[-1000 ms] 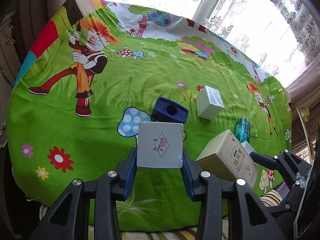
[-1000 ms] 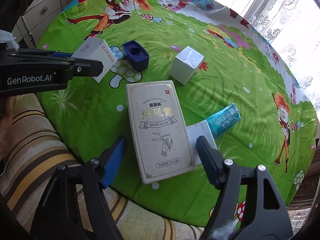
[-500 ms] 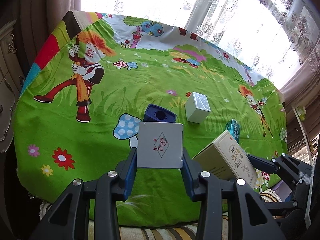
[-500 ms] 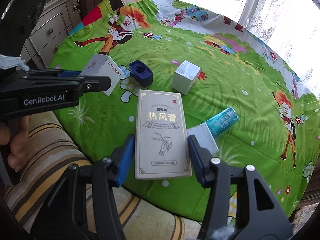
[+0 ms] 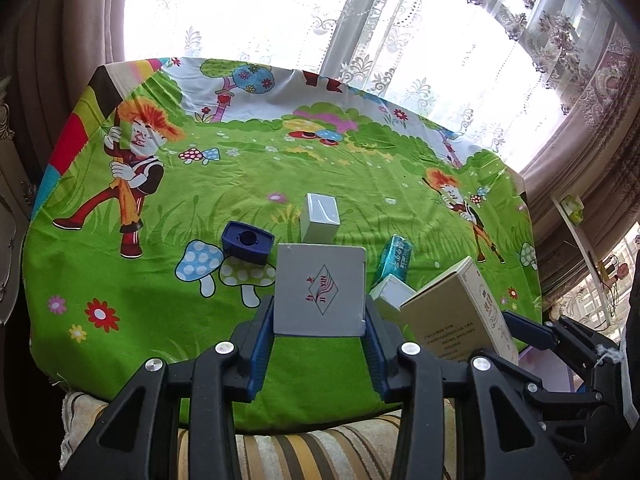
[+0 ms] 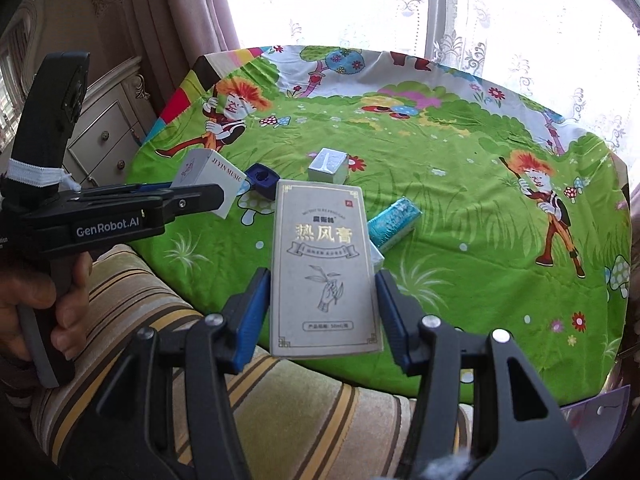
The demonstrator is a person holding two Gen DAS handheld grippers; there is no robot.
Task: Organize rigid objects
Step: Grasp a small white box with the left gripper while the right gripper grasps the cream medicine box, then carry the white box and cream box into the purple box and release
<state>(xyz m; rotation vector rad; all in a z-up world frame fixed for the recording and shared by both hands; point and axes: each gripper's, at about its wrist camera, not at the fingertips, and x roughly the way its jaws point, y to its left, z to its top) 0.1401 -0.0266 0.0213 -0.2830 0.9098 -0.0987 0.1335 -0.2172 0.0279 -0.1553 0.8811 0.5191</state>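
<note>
We held two boxes above the near edge of a cartoon-print green cloth [image 5: 360, 184]. Our left gripper [image 5: 319, 330] pinched a white box [image 5: 320, 290] by its sides; our right gripper [image 6: 322, 314] pinched a tall beige box [image 6: 324, 268] the same way. On the cloth lay a blue cap [image 5: 248, 242], a small white cube [image 5: 320, 216] and a teal tube [image 6: 394, 222]. To place these well, we judged it best to keep both boxes level, lower them onto bare cloth beside the others, and release only once they rested flat.
</note>
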